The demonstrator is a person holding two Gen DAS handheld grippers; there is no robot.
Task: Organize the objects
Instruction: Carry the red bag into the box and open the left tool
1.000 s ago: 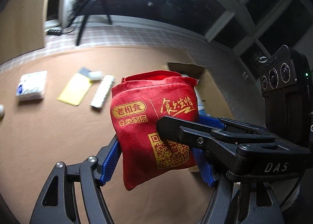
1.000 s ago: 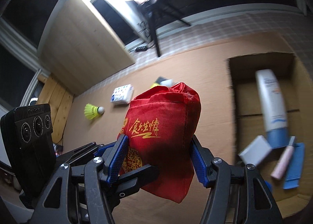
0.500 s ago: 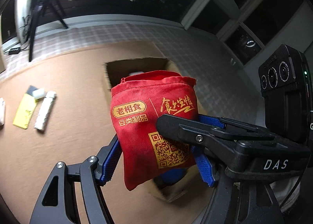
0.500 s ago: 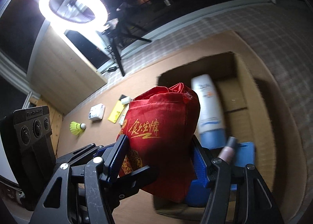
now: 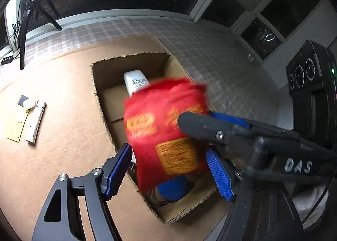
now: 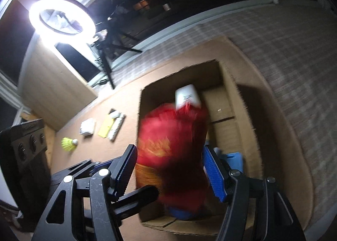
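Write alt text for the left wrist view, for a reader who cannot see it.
A blurred red cloth bag sits loose between the blue pads of the left gripper, whose jaws have just been opening, above an open cardboard box. The right gripper reaches across the bag from the right; a white AQUA tube lies in the box.

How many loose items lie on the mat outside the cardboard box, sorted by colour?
Yellow: 2 (shuttlecock, flat packet)
White: 3 (tissue pack, speckled stick, small cap-like piece)
Total: 5
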